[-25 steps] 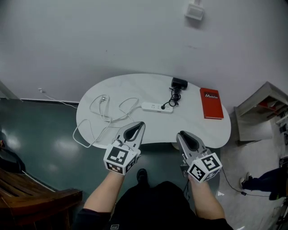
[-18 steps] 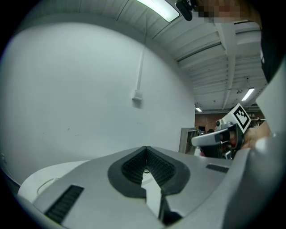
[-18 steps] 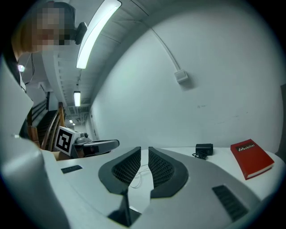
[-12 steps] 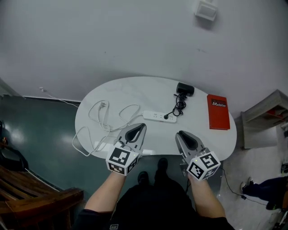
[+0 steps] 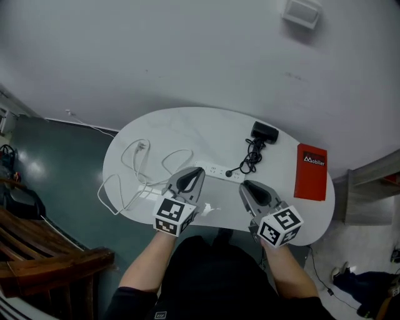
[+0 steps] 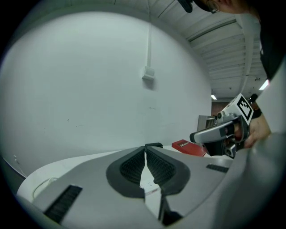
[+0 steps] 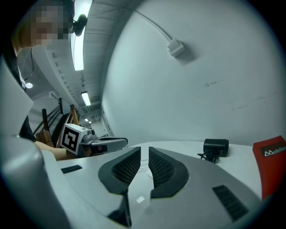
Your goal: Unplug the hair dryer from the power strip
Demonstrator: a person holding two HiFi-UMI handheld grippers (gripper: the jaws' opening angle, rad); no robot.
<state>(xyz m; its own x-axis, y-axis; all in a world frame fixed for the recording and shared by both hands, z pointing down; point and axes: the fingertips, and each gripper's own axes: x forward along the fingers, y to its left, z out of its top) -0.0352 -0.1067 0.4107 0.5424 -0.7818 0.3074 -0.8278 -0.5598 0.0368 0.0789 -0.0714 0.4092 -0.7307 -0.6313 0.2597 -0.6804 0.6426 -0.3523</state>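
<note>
A black hair dryer (image 5: 264, 131) lies at the far side of the white table (image 5: 187, 128), its black cord bundled (image 5: 252, 156) and plugged into a white power strip (image 5: 222, 171). My left gripper (image 5: 199, 170) hovers shut and empty over the strip's left end. My right gripper (image 5: 243, 184) hangs just in front of the strip's right end, jaws nearly together with nothing between them. The left gripper view shows my shut left gripper (image 6: 145, 147) with the dryer (image 6: 154, 145) just beyond. In the right gripper view the dryer (image 7: 216, 146) sits to the right of my right gripper (image 7: 145, 150).
A red book (image 5: 311, 172) lies at the table's right end. A long white cable (image 5: 140, 167) loops over the left part and hangs off the edge. A wooden bench (image 5: 50, 262) stands at the lower left. A white box (image 5: 301, 12) is fixed on the wall.
Both grippers have moved forward and down from the near table edge to the power strip. The view has shifted with them. Jaws look the same.
</note>
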